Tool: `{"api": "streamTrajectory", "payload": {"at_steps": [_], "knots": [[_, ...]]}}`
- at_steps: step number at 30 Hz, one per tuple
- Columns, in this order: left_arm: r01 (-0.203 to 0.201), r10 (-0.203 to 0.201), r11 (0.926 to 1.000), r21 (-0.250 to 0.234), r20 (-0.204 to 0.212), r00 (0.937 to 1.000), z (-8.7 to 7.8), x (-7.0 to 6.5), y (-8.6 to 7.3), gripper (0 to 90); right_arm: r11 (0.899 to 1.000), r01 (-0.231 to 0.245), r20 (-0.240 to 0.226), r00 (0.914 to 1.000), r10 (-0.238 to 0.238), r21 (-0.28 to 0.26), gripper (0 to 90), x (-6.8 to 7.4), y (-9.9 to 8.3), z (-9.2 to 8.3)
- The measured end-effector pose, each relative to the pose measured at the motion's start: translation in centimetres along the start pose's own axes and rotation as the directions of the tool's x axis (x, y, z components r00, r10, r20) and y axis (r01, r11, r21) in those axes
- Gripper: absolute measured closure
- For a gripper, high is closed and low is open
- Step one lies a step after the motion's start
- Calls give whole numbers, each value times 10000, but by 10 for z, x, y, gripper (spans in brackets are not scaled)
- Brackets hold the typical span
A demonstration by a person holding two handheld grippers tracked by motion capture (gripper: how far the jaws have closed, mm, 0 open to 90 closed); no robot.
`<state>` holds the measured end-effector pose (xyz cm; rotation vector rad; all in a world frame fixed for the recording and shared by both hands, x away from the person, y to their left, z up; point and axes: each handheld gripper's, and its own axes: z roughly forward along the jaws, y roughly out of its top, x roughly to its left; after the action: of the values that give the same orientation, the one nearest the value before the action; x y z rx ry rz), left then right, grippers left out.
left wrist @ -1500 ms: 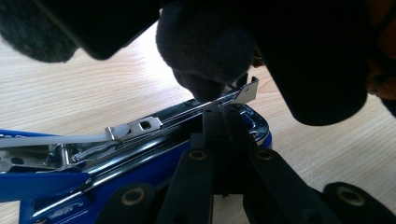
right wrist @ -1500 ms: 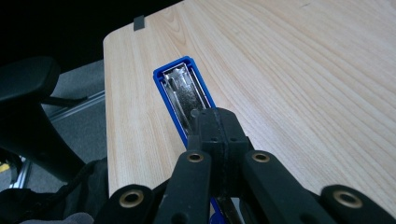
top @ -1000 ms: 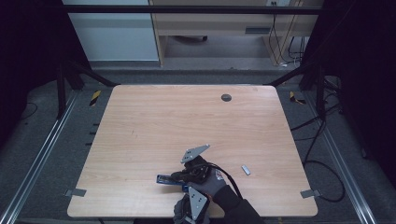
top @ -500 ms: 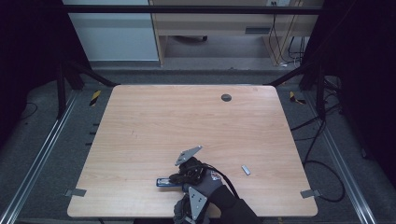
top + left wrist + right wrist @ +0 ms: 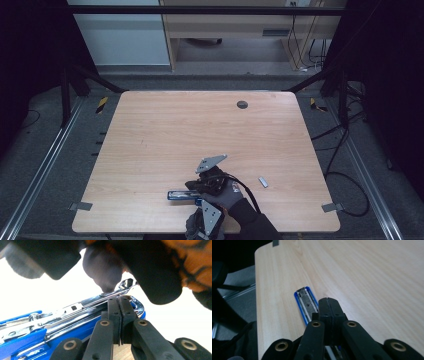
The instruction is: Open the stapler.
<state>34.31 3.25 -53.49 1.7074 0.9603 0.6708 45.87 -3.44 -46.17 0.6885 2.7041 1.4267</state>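
Observation:
A long blue and metal hand tool [image 5: 181,195] lies flat near the table's front edge, pointing left to right. My right gripper [image 5: 194,186], topped by its grey plate [image 5: 210,162], sits over the tool's right end, held by a grey-gloved hand [image 5: 227,196]. In the right gripper view its jaws stand shut [image 5: 328,301] above the blue tool [image 5: 305,300], which runs away toward the table's left edge. My left gripper [image 5: 201,204] comes in from the front edge. Its shut tips [image 5: 120,300] touch the tool's metal side [image 5: 75,312], with the other gripper's dark jaws blurred above.
A small grey metal piece [image 5: 263,182] lies to the right of the hands. A dark round hole [image 5: 242,104] sits near the table's far edge. Grey brackets mark the front corners [image 5: 80,205] [image 5: 328,207]. Cables trail on the floor at the right.
The right gripper swayed slightly left, then back. The blue tool has slid a little nearer the front edge. Both grippers stay at the tool.

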Motion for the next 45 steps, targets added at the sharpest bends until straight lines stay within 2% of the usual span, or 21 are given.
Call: {"api": "streamTrajectory", "payload": {"at_steps": [2,3,7,10,12,13,14,17,19,20,22,23,24,29,30,31,34,38,40,41,45], "knots": [[10,-10,10000,16,32,10000,0,0,0,876,9999,-45,109,9999,47,-125,900,-1,0,-3],[6,-6,10000,35,75,10000,0,0,0,870,9980,-192,440,9988,219,-606,824,-4,-1,-11],[45,-47,10000,87,251,9997,0,1,1,839,9928,-360,866,9952,460,-1138,820,-10,-3,-23],[88,-98,9998,180,546,9985,-1,3,2,776,9835,-498,1584,9843,778,-1741,774,-17,-7,-41],[89,-103,9997,218,660,9978,-1,4,3,766,9825,-513,1674,9825,818,-1792,765,-18,-8,-45],[68,-90,9996,285,790,9968,-1,5,4,733,9762,-489,2083,9735,939,-2115,751,-21,-12,-55],[68,-90,9996,285,790,9968,-1,5,4,726,9762,-489,2083,9735,939,-2115,751,-21,-12,-55],[70,-97,9995,296,933,9956,-5,8,8,708,9713,-419,2715,9565,1067,-2342,713,-27,-18,-73],[99,-123,9996,261,935,9955,-7,9,10,696,9701,-405,2811,9535,1092,-2392,697,-28,-20,-76],[202,-230,9994,294,976,9950,-10,12,14,686,9682,-383,3138,9422,1174,-2472,685,-31,-24,-86],[171,-203,9994,300,1087,9939,-12,16,20,672,9665,-417,3328,9343,1276,-2535,668,-33,-27,-92],[171,-203,9994,300,1087,9939,-12,16,20,666,9665,-417,3328,9343,1276,-2535,668,-33,-27,-92],[164,-194,9995,274,1132,9934,-15,20,26,661,9644,-414,3568,9242,1363,-2612,650,-35,-31,-101],[-318,287,9992,223,1260,9916,-18,32,46,632,9602,-442,3985,9038,1561,-2759,628,-39,-40,-119],[-318,287,9992,223,1260,9916,-18,32,46,627,9602,-442,3985,9038,1561,-2759,628,-39,-40,-119],[-430,398,9989,210,1322,9904,-19,36,53,622,9560,-399,4146,8952,1634,-2907,610,-40,-43,-125],[-654,598,9973,336,1453,9876,-18,46,66,605,9521,-456,4320,8838,1796,-3024,593,-42,-49,-133],[-786,693,9956,506,1650,9838,-17,61,83,584,9505,-556,4729,8576,2023,-3058,575,-44,-58,-145],[-846,750,9950,522,1646,9835,-17,64,88,577,9503,-566,4805,8525,2056,-3061,571,-45,-60,-147],[-894,785,9944,572,1703,9823,-16,72,96,568,9476,-658,4916,8424,2208,-3127,571,-47,-64,-153],[-1291,1164,9889,736,1564,9808,-17,86,110,540,9429,-897,4978,8310,2483,-3207,573,-50,-71,-164]]}}
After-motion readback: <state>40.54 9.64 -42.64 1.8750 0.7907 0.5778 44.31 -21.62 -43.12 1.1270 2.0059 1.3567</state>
